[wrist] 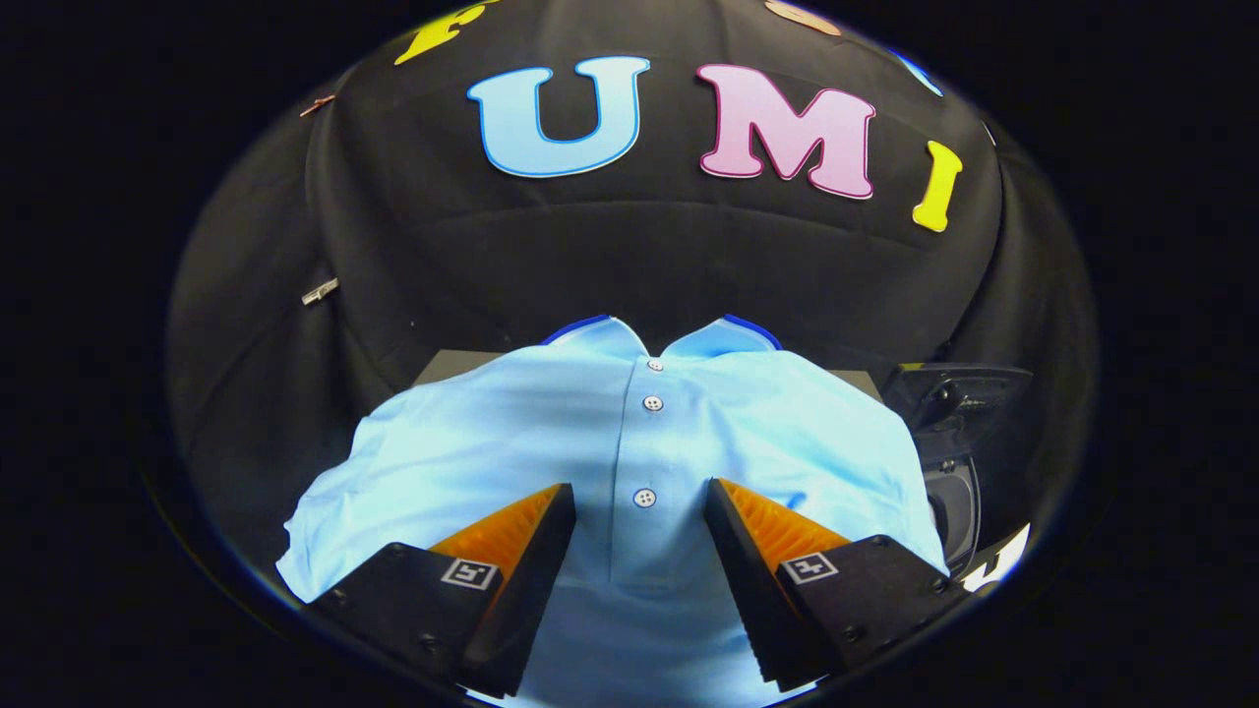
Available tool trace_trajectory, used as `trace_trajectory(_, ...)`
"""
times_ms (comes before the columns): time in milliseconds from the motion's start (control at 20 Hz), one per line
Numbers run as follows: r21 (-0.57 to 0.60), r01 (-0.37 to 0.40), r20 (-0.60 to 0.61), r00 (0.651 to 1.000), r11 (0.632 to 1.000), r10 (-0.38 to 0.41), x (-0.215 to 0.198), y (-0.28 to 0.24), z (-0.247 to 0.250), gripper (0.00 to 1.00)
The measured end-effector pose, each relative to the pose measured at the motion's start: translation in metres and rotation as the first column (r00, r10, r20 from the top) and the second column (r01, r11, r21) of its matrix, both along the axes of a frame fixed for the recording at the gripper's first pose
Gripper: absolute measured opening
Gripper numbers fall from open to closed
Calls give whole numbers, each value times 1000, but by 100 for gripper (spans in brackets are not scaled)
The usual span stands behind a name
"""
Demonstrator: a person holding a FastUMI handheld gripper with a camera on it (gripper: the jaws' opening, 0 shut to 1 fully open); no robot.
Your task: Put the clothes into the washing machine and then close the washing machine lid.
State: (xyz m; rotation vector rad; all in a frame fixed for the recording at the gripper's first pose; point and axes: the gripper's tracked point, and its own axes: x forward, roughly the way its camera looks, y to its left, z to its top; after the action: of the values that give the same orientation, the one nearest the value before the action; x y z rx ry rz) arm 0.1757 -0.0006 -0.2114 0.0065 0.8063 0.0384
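A light blue polo shirt [629, 442] with a darker blue collar edge and white buttons lies spread flat, front up, on a low surface. My gripper [639, 501] hovers over its lower placket, fingers open and wide apart. The lowest button sits between the fingertips. Nothing is held. To the right of the shirt, a dark machine part [959, 433] with a rounded opening shows, likely the washing machine, partly hidden by the shirt and by my right finger.
The grey surface [452, 366] under the shirt peeks out behind its shoulders. Black cloth walls close in behind and on both sides. A small metal clip [320, 291] hangs on the left wall.
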Motion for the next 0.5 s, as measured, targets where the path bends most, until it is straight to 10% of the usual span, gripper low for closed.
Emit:
trace_trajectory(100, -5, -16, 24, 1000, 1000, 16, 1, -3, 0, 83)
trace_trajectory(400, -4, 6, -36, 999, 1000, -6, -3, -7, 4, 23)
trace_trajectory(500, -19, 5, -52, 999, 1000, -6, -1, -7, 3, 23)
